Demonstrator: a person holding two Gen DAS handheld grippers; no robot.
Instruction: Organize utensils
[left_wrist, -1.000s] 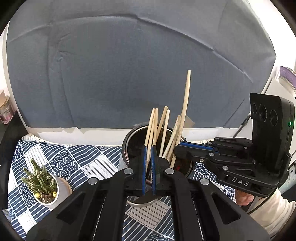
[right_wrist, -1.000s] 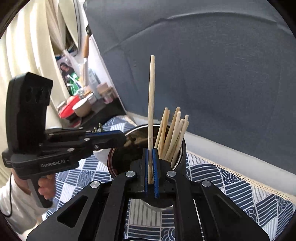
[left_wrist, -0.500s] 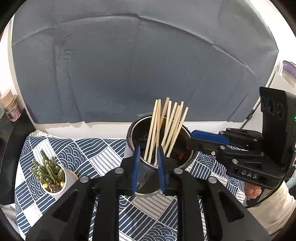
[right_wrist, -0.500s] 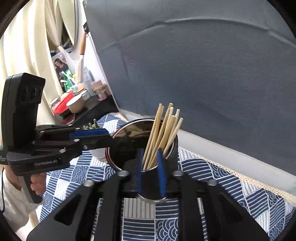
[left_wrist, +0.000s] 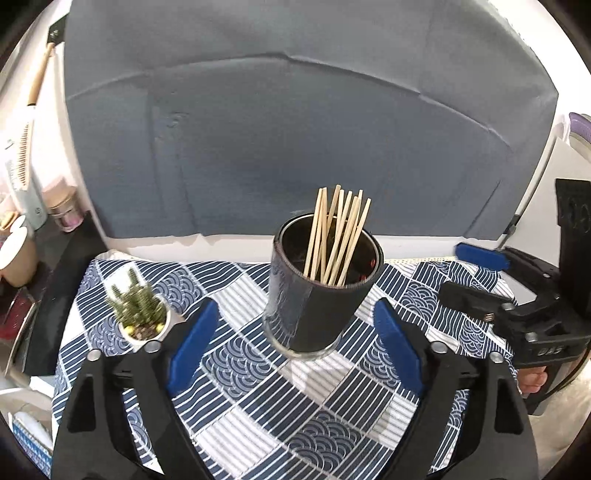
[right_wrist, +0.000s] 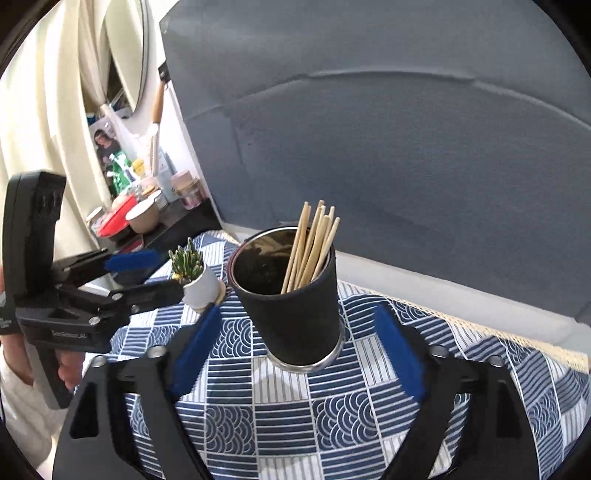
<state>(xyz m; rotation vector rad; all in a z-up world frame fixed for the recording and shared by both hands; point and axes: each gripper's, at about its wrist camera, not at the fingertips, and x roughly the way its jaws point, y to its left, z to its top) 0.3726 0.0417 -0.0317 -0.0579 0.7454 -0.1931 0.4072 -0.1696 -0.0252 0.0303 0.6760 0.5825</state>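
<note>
Left gripper (left_wrist: 295, 343) in the left wrist view: jaws opening, already wide, blue pads well apart, nothing pinched. The black holder cup (left_wrist: 317, 295) stands upright on the blue patterned tablecloth (left_wrist: 258, 406), just beyond the fingertips and in line with the gap; pads not touching it. Bundle of wooden chopsticks (left_wrist: 336, 236) stands inside the cup, leaning toward its far right rim, tips fanned above the rim. Small potted cactus (left_wrist: 142, 317) sits left of the cup, close to the left blue pad, a bit blurred. Right gripper (left_wrist: 476, 284) shows to the right of the cup, apart from it, jaws spread, empty. Grey backdrop sheet (left_wrist: 295, 129) hangs behind the cup.

Right wrist view: right gripper (right_wrist: 297, 347) jaws opening, wide, nothing between the pads but air; cup (right_wrist: 291, 306) sits just past the fingertips, centred on the gap, untouched. Chopsticks (right_wrist: 310, 247) lean against the cup's right inner wall. Cactus (right_wrist: 192, 273) just left of the cup, near it. Left gripper (right_wrist: 147, 273) further left of the cup, jaws parted, empty, a hand (right_wrist: 70, 369) on its grip. Cluttered shelf (right_wrist: 147, 214) with jars and bowls behind and left of the cup.
</note>
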